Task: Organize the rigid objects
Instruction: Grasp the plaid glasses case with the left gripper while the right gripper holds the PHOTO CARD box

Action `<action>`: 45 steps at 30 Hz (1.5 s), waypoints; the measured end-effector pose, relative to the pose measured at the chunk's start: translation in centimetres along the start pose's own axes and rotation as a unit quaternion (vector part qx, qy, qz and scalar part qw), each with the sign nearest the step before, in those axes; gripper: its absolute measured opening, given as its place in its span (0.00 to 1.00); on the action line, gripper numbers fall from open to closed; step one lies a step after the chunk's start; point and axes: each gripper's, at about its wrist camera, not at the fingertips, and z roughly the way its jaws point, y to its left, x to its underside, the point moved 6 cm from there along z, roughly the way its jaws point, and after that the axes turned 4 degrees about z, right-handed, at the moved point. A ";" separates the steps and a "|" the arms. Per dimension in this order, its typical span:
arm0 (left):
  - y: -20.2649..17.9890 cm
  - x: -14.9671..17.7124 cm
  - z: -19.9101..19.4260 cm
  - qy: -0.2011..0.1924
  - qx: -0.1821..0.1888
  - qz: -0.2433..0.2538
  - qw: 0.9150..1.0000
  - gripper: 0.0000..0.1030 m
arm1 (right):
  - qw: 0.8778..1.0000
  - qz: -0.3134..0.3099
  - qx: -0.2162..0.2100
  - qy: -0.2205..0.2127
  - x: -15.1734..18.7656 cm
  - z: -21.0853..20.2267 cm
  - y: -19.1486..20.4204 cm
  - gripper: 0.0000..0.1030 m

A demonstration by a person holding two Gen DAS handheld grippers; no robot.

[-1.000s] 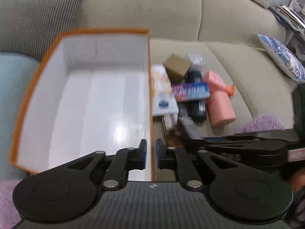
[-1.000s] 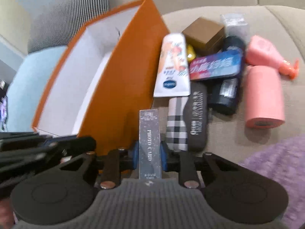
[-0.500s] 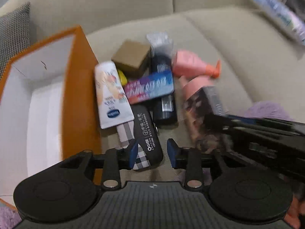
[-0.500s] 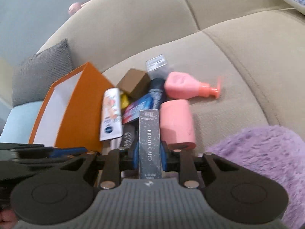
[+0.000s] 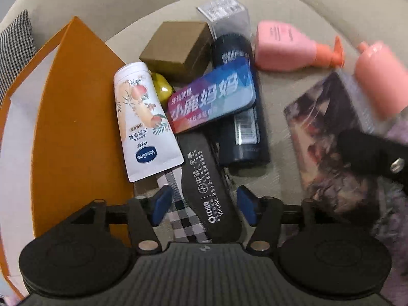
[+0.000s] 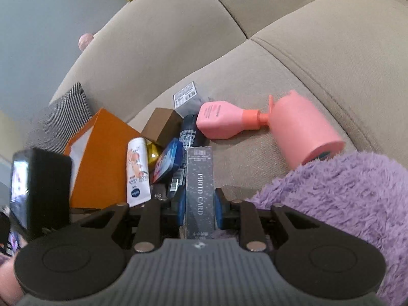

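Observation:
A pile of items lies on the beige sofa beside an orange box (image 5: 76,132). My left gripper (image 5: 202,205) points down over it, its jaws opening, straddling a black glasses case (image 5: 209,191) and a plaid case (image 5: 183,214); the pads do not press on them. A white Vaseline tube (image 5: 142,119), a blue tin (image 5: 211,99), a dark bottle (image 5: 239,137), a brown box (image 5: 178,46) and a pink pump bottle (image 5: 288,48) lie beyond. My right gripper (image 6: 199,209) is shut on a grey photo card box (image 6: 199,191), also in the left wrist view (image 5: 329,130).
A pink cylinder (image 6: 303,132) lies beside the pump bottle (image 6: 224,119). A purple fluffy cloth (image 6: 331,204) covers the sofa's near right. A checked cushion (image 6: 58,119) sits behind the orange box (image 6: 102,163). The left tool's black body (image 6: 40,191) stands at the left edge.
My left gripper swung right from above the orange box to the pile, came down and opened wide. My right gripper tilted up and away from the pile, still holding the photo card box.

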 end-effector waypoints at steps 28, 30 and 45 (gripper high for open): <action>2.7 3.3 -4.8 -0.057 0.093 -0.058 0.992 0.19 | 0.999 -0.029 0.014 0.025 0.5 0.9 0.9 0.23; 2.9 3.0 -4.7 -0.057 0.091 -0.060 0.992 0.21 | 0.998 -0.044 0.029 0.038 0.5 1.6 1.3 0.23; 2.8 1.9 -4.7 -0.080 0.117 -0.074 0.987 0.19 | 0.994 -0.062 0.038 0.080 0.4 3.9 1.8 0.25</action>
